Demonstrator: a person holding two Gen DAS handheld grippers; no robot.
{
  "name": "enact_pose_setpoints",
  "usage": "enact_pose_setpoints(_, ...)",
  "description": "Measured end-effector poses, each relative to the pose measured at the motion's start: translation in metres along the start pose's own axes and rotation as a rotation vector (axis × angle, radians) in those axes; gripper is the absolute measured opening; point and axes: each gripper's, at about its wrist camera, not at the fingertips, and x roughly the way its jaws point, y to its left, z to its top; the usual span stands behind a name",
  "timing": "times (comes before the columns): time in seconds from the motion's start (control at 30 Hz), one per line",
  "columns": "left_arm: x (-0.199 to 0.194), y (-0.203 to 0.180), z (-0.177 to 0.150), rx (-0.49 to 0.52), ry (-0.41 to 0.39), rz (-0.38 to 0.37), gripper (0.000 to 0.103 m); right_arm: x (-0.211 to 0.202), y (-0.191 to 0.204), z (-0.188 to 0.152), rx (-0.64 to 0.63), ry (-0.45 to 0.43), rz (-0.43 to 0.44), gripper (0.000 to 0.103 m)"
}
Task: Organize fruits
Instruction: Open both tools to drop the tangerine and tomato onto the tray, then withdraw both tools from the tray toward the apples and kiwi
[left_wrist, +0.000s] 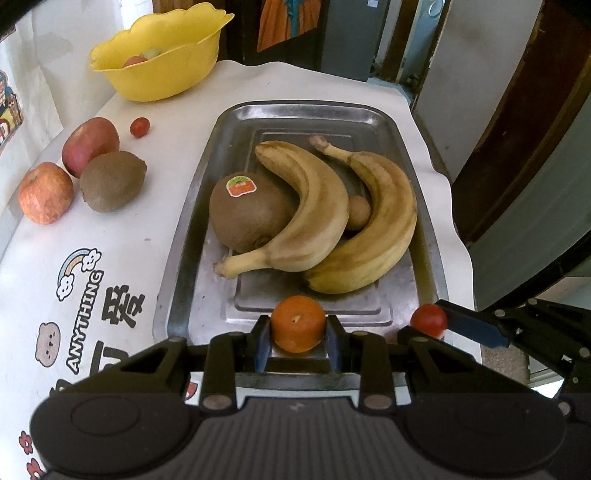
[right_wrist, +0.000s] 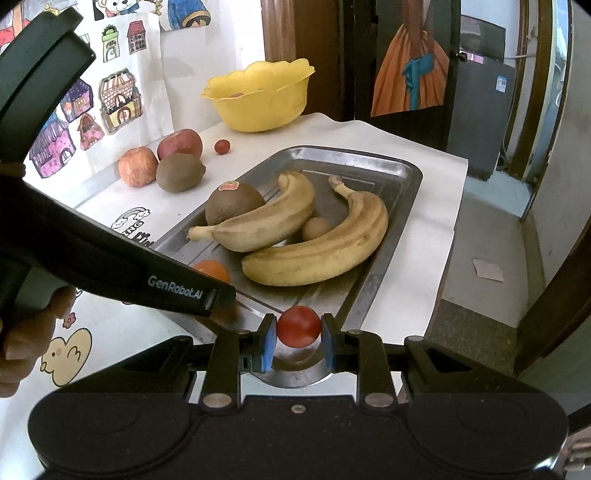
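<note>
Orange against steel: a small orange fruit (left_wrist: 298, 323) is pinched between the blue pads of the left gripper (left_wrist: 298, 332), held at the near end of the metal tray (left_wrist: 207, 206). Whether it touches the tray floor cannot be told from this angle. Just beside it, a red cherry tomato (right_wrist: 298, 326) is clamped in the right gripper (right_wrist: 298, 338), over the tray's near corner.

On the tray, two bananas (left_wrist: 306, 206) are laid curved side by side, touching near their lower ends. A large kiwi with a sticker (left_wrist: 247, 214) is tucked against the left banana, and a small brown fruit (left_wrist: 359, 213) is wedged between the two bananas.

Left of the tray, on the white printed tablecloth (left_wrist: 122, 266), two red apples (left_wrist: 90, 146), a second kiwi (left_wrist: 112, 181) and a loose cherry tomato (left_wrist: 139, 127) are seen. At the far end a yellow bowl (left_wrist: 162, 70) is set, with some fruit inside.
</note>
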Motion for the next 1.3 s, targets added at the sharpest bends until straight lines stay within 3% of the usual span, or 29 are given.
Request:
enact_pose_setpoints(0.37,0.000,0.002,-0.001,-0.003,0.005,-0.005,0.034,0.002,0.003,-0.001,-0.003,0.005,-0.014,0.029)
enact_pose_setpoints(0.63,-0.004,0.008,-0.002,-0.016,0.001,-0.023,0.038,-0.003,0.007,-0.002,0.009,-0.005,-0.034,0.040)
enact_pose_setpoints(0.83,-0.014,0.013,-0.002,-0.025,-0.027,-0.032,0.054,-0.012,0.013,0.001,0.018,-0.024,-0.056,0.053)
enact_pose_setpoints(1.1,-0.039,0.038,0.000,-0.081,-0.097,-0.005,0.091,-0.025,0.029,0.013,0.048,-0.053,-0.081,0.082)
enact_pose_setpoints(1.23,-0.051,0.060,-0.001,-0.120,-0.131,0.031,0.099,-0.029,0.043,0.021,0.055,-0.067,-0.088,0.096)
enact_pose_setpoints(1.3,-0.058,0.073,-0.002,-0.144,-0.148,0.051,0.102,-0.030,0.052,0.025,0.060,-0.074,-0.088,0.099)
